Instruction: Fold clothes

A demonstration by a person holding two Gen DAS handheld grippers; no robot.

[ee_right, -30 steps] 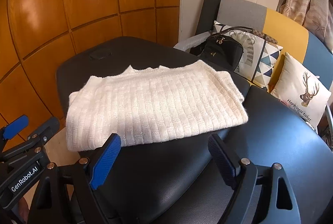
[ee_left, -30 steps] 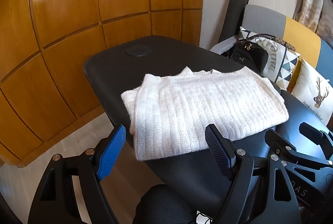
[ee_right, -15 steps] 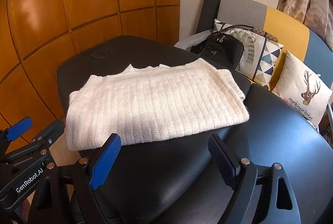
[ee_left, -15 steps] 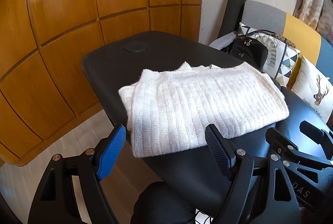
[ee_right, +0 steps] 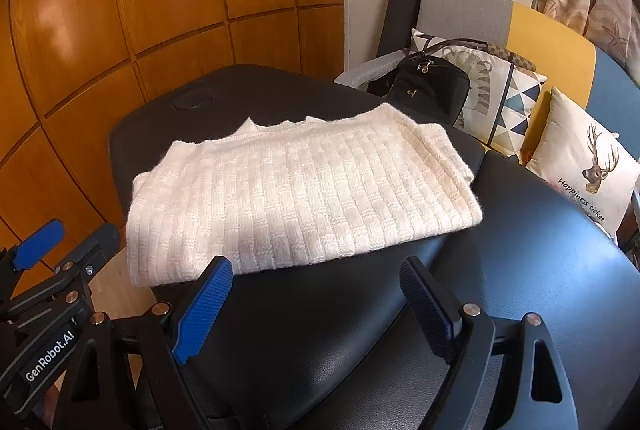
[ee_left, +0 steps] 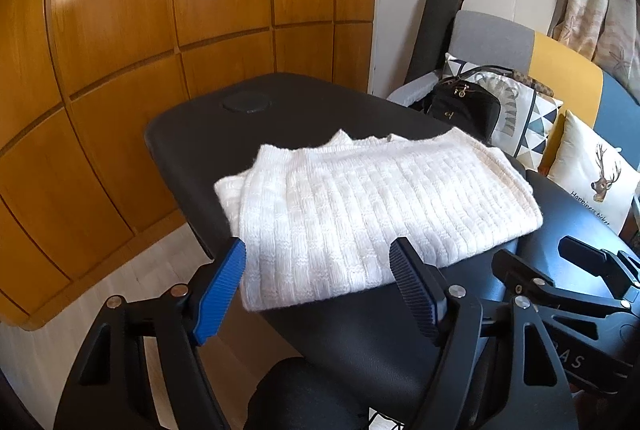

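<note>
A folded white knit sweater [ee_left: 372,214] lies on a black padded table [ee_left: 200,134]; it also shows in the right wrist view as the sweater [ee_right: 304,194]. My left gripper [ee_left: 318,254] hovers at the sweater's near left corner. Its jaws are closing, still wide apart, and the pads touch no cloth. My right gripper [ee_right: 316,266] hangs open over bare black table just in front of the sweater's near edge, holding nothing. Each view catches the other gripper at its side.
Wooden wall panels [ee_left: 120,30] stand behind and to the left of the table. A sofa at the right carries a black bag [ee_right: 428,86], patterned cushions [ee_right: 500,98] and a deer cushion [ee_right: 588,166]. Pale floor [ee_left: 132,270] shows beyond the table's left edge.
The left gripper's fingers stand a touch closer together. The sweater and both grippers have kept their places.
</note>
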